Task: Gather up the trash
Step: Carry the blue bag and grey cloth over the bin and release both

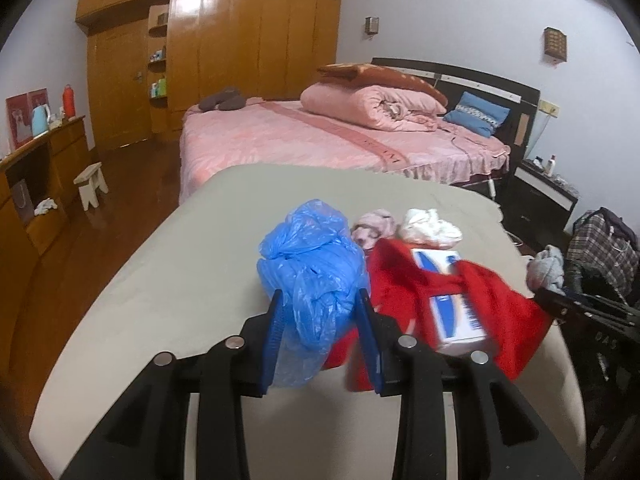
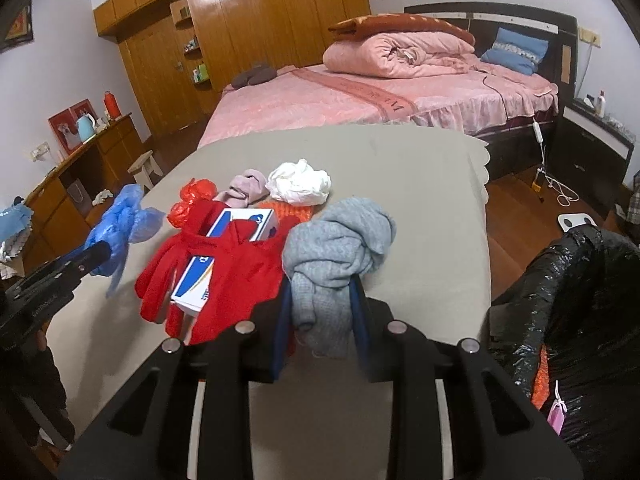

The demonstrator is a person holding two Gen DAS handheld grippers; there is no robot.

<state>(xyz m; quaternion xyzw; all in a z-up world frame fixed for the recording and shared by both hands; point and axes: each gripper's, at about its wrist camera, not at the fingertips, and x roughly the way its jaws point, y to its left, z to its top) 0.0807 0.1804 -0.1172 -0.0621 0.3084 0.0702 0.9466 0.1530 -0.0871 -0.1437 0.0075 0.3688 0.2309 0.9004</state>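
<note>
In the left wrist view my left gripper [image 1: 320, 294] is shut on a crumpled blue plastic bag [image 1: 308, 252], which hangs just above the beige-covered table [image 1: 180, 280]. In the right wrist view my right gripper [image 2: 321, 284] is shut on a bunched grey knitted cloth [image 2: 336, 236], also off the tabletop. Between them lies a red glove [image 2: 224, 264] around a white-and-blue box [image 2: 240, 224]. Behind it sit a red plastic bag [image 2: 192, 198], a pink cloth [image 2: 246, 188] and a white crumpled wad [image 2: 298, 182]. A black trash bag [image 2: 580, 300] stands open at the right.
A pink bed [image 2: 360, 108] stands behind the table. A wooden sideboard [image 1: 48, 160] and a small stool [image 1: 91, 184] are at the left, a dark nightstand [image 2: 596, 152] at the right. A plaid bag [image 1: 600, 252] sits beside the table.
</note>
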